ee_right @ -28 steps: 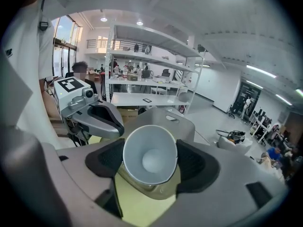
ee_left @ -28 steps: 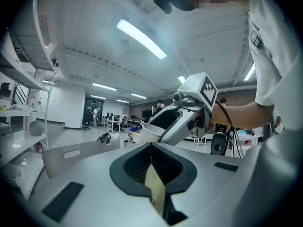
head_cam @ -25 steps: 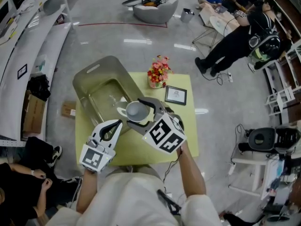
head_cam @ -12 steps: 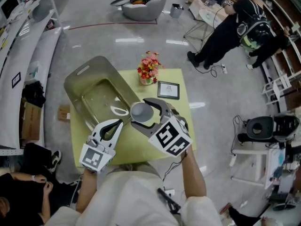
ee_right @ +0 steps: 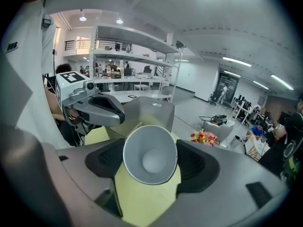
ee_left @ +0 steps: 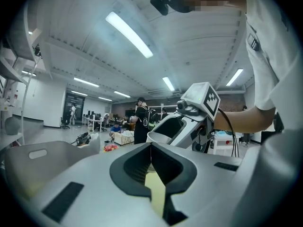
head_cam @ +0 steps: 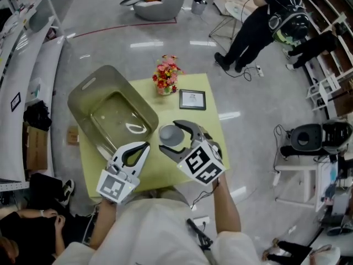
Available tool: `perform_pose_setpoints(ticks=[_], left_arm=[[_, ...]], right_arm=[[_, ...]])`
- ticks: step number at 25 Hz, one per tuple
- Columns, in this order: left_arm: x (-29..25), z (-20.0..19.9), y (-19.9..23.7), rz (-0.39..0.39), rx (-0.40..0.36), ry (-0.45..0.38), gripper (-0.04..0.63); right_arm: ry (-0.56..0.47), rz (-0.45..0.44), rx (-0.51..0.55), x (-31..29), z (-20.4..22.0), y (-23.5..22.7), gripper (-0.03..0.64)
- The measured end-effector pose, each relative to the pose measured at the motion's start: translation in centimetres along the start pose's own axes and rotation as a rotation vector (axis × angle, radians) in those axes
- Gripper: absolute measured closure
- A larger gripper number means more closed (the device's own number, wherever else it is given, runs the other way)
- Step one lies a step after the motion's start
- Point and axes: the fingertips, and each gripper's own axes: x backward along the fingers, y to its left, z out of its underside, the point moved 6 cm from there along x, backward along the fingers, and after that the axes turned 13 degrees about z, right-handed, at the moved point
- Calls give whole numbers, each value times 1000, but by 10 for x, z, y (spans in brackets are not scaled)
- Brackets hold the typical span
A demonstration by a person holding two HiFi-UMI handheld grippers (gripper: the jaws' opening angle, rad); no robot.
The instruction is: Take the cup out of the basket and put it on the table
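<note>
A grey cup (head_cam: 170, 134) hangs over the yellow-green table (head_cam: 209, 128), just right of the basket (head_cam: 88, 101), a translucent grey bin on the table's left part. My right gripper (head_cam: 176, 141) is shut on the cup. In the right gripper view the cup (ee_right: 150, 154) sits between the dark pads (ee_right: 195, 163) with its open mouth toward the camera. My left gripper (head_cam: 144, 146) is lower left of the cup, by the basket's near corner, shut and holding nothing. In the left gripper view its jaws (ee_left: 151, 156) meet in a thin line.
A pot of red and pink flowers (head_cam: 165, 77) and a small framed picture (head_cam: 192, 99) stand at the table's far side. A pale oval shape (head_cam: 134, 127) lies on the basket floor. People stand and sit on the floor beyond.
My right gripper has carried the cup rightward, from over the basket's edge to over the table. The left gripper has stayed shut in about the same place.
</note>
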Motion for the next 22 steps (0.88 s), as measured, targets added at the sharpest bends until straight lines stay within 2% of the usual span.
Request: perform_pose_setpoints(ticks=[12, 22], left_arm=[[-26, 17, -22, 77, 3, 43, 586], [-52, 45, -36, 144, -2, 105, 586]], right_arm=[[85, -1, -98, -15, 71, 9, 268], [170, -9, -123, -41, 145, 29, 268]])
